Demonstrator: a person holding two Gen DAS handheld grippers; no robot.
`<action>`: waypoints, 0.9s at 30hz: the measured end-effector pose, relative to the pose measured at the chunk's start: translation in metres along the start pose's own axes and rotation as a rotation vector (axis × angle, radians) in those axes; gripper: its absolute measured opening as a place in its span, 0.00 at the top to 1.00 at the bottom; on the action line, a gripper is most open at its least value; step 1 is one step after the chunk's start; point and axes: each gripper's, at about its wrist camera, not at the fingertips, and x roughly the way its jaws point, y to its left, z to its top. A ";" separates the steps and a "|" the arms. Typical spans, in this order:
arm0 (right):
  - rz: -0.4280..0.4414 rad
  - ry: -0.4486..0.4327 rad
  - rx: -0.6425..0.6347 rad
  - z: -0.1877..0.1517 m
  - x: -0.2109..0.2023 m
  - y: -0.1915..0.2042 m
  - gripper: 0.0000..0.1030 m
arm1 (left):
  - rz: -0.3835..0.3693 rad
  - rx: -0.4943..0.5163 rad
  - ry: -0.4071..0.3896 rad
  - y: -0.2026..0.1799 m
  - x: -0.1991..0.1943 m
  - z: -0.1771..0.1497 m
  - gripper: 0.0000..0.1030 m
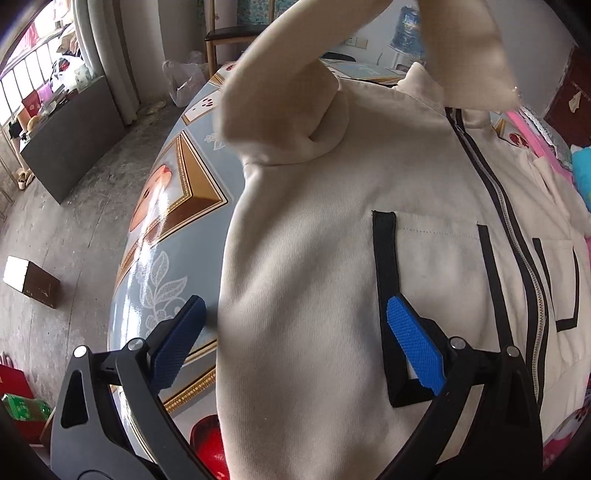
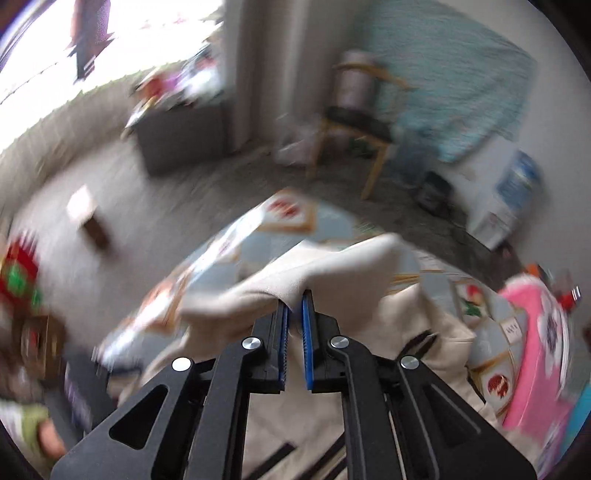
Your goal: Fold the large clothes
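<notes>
Right gripper (image 2: 294,308), nearest, pinches a cream sleeve (image 2: 295,275) lifted toward 12 o'clock; left gripper (image 1: 295,317) gapes wide at 6 o'clock, straddling the jacket's (image 1: 332,258) side edge on the patterned table (image 1: 166,266), holding nothing. Risk: thin pinch, fast swing, so the sleeve may slip, though blur obscures the bite. Chest pocket (image 1: 436,258) looks flat, probably empty.

A lived-in home room: a bare concrete floor (image 1: 74,206), grey curtains (image 1: 110,55) at eleven o'clock, a wooden chair (image 2: 354,125) and water dispenser (image 1: 406,29) around one o'clock, a patterned tablecloth (image 1: 177,229) underneath.
</notes>
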 end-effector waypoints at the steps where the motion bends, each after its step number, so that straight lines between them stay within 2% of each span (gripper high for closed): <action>1: 0.080 0.043 -0.013 -0.014 0.008 0.008 0.88 | 0.003 0.002 0.001 0.000 0.000 0.000 0.08; 3: 0.227 0.075 0.030 -0.040 0.018 0.008 0.74 | 0.006 0.008 0.004 0.005 0.000 -0.001 0.08; 4: 0.258 0.059 0.071 -0.049 0.018 0.002 0.70 | 0.007 0.014 0.007 0.007 0.002 0.000 0.08; 6: 0.333 -0.006 0.252 -0.082 0.011 -0.027 0.51 | 0.007 0.027 0.011 0.005 0.002 -0.001 0.08; 8: 0.416 -0.075 0.480 -0.120 0.006 -0.064 0.50 | 0.009 0.036 0.014 0.004 0.003 0.001 0.08; 9: 0.430 -0.093 0.580 -0.138 0.006 -0.080 0.50 | 0.009 0.038 0.015 0.004 0.004 0.001 0.08; 10: 0.412 -0.094 0.676 -0.157 0.008 -0.094 0.50 | 0.010 0.038 0.017 0.004 0.004 0.002 0.08; 13: 0.398 -0.044 0.816 -0.187 0.027 -0.102 0.50 | 0.015 0.037 0.016 0.005 0.006 0.003 0.08; 16: 0.333 0.022 0.831 -0.188 0.050 -0.105 0.53 | 0.019 0.034 0.021 0.006 0.008 0.005 0.08; 17: 0.289 0.040 0.818 -0.185 0.057 -0.101 0.58 | 0.021 0.032 0.024 0.006 0.009 0.005 0.08; 21: 0.222 0.106 0.809 -0.173 0.088 -0.099 0.75 | 0.024 0.027 0.041 0.005 0.008 0.005 0.08; 27: 0.189 0.108 0.716 -0.171 0.091 -0.086 0.76 | 0.030 0.026 0.042 0.006 0.008 0.006 0.07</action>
